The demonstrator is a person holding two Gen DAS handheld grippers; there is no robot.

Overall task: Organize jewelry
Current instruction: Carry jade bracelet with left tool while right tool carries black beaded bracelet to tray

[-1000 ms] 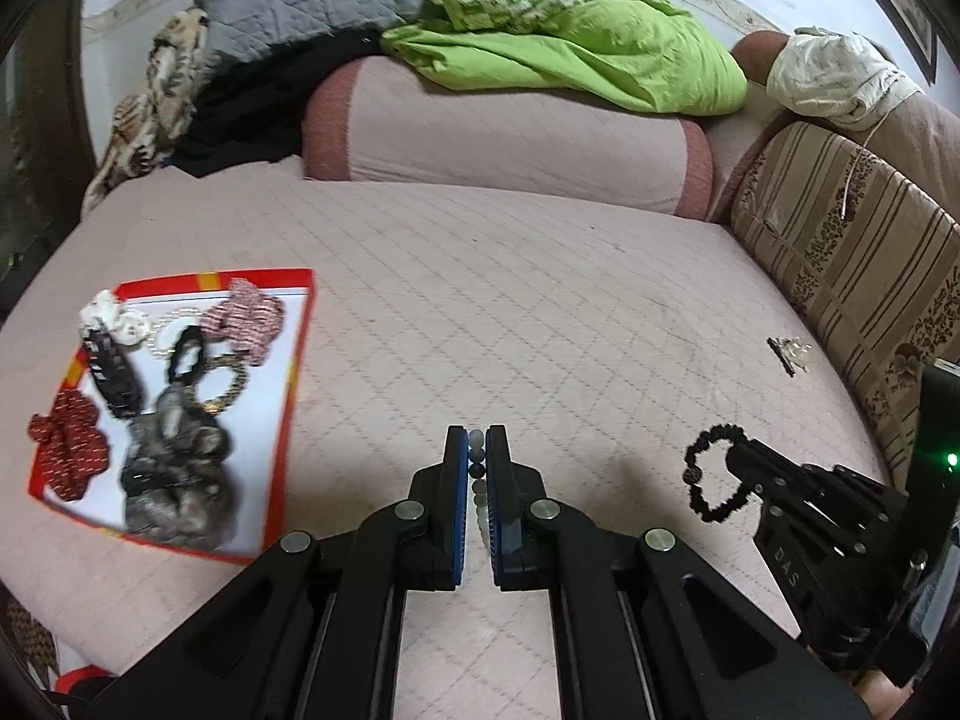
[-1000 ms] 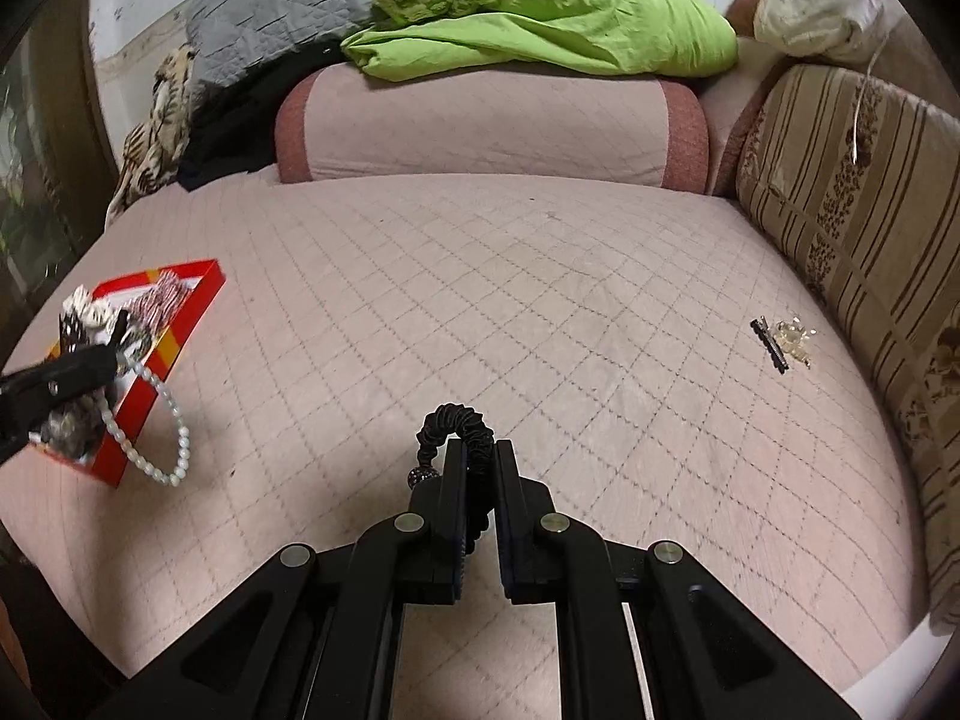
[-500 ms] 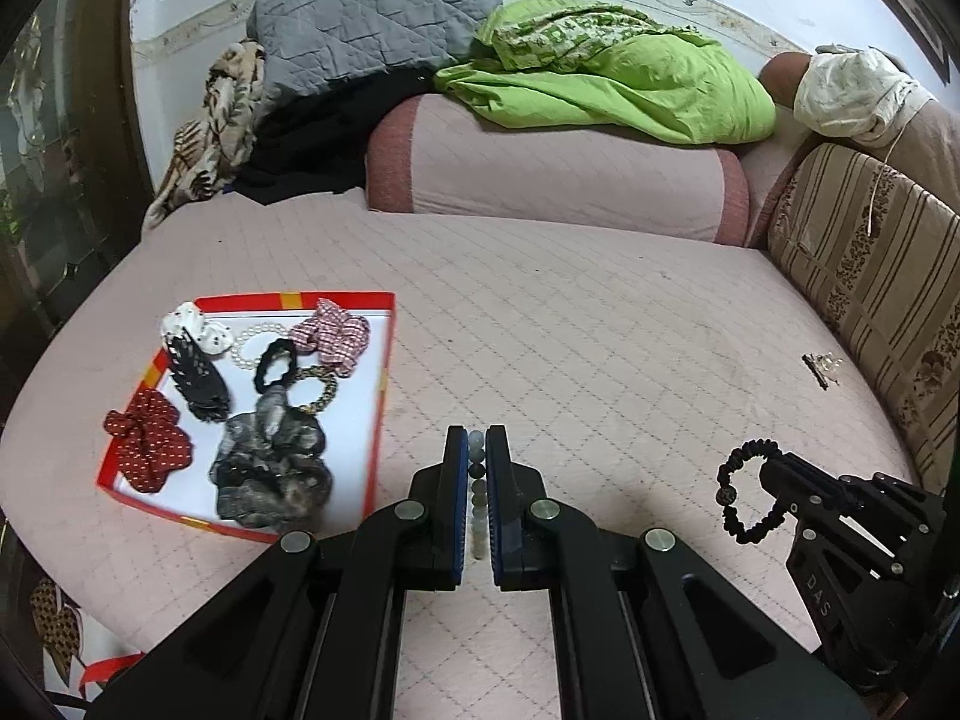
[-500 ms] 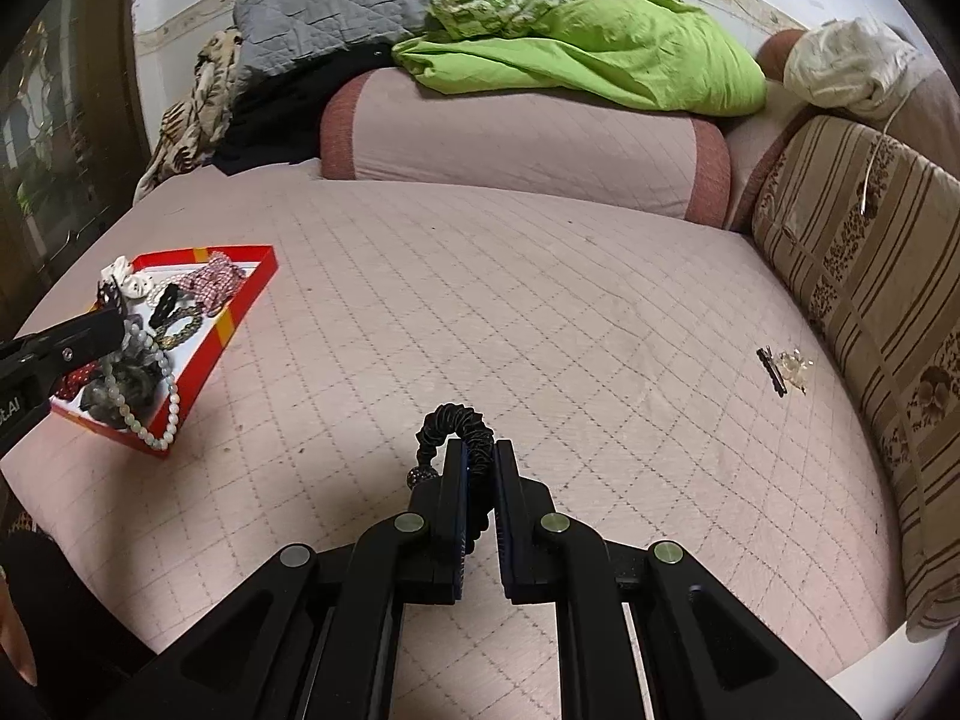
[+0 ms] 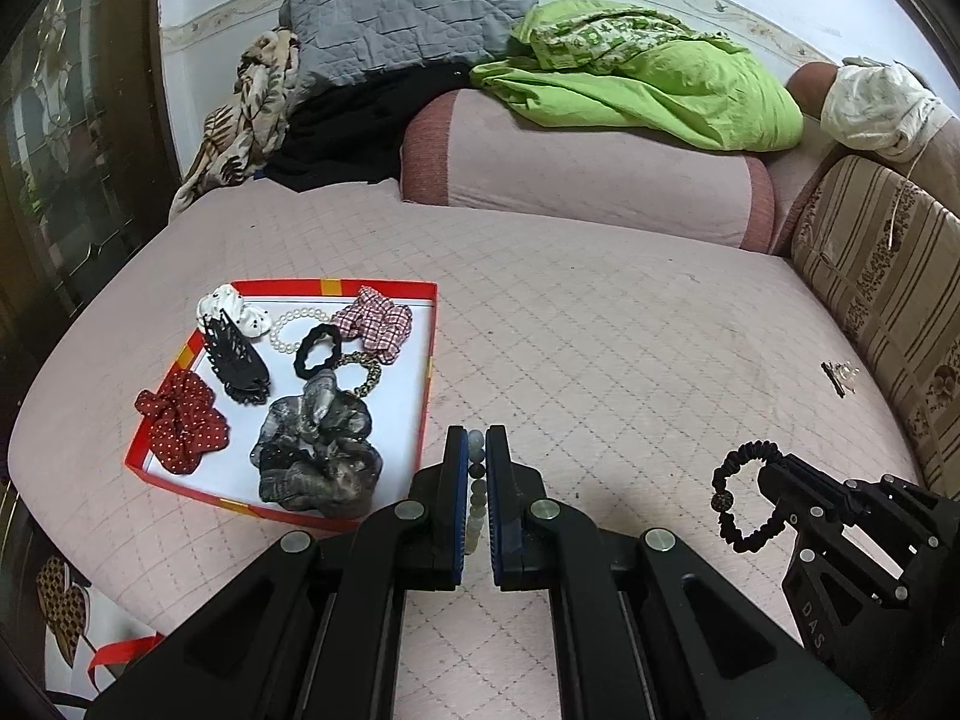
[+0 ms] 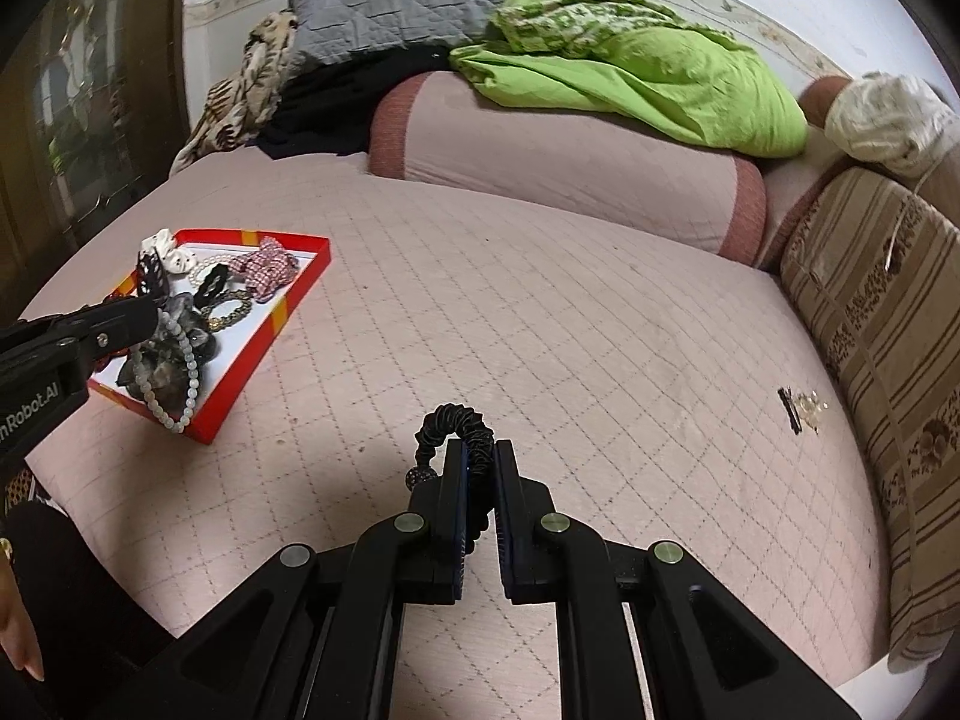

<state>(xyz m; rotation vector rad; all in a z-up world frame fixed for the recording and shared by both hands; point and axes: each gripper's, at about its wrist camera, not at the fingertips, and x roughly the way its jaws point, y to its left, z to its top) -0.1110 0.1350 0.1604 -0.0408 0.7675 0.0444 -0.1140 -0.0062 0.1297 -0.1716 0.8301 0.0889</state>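
My left gripper [image 5: 477,437] is shut on a strand of pale green beads [image 5: 477,495]. In the right wrist view the strand [image 6: 191,367] hangs as a loop from the left gripper [image 6: 153,309], over the near corner of the red-rimmed tray [image 6: 282,312]. My right gripper [image 6: 478,450] is shut on a black ruffled bracelet [image 6: 447,420], seen from the left wrist as a black ring [image 5: 729,498] in the right gripper [image 5: 765,471]. The tray [image 5: 429,354] holds several scrunchies, a black claw clip, a pearl bracelet and a black hair tie.
Everything lies on a pink quilted bed. A small hairpin with a clear trinket [image 5: 840,375] lies near the striped cushion [image 5: 888,300] at right. A pink bolster [image 5: 576,168] with a green blanket [image 5: 648,84] bounds the far side. A person's hand [image 6: 18,648] shows at lower left.
Both grippers have risen a little and swung left toward the tray, which now sits nearer the middle of each view. Each keeps its hold on its piece.
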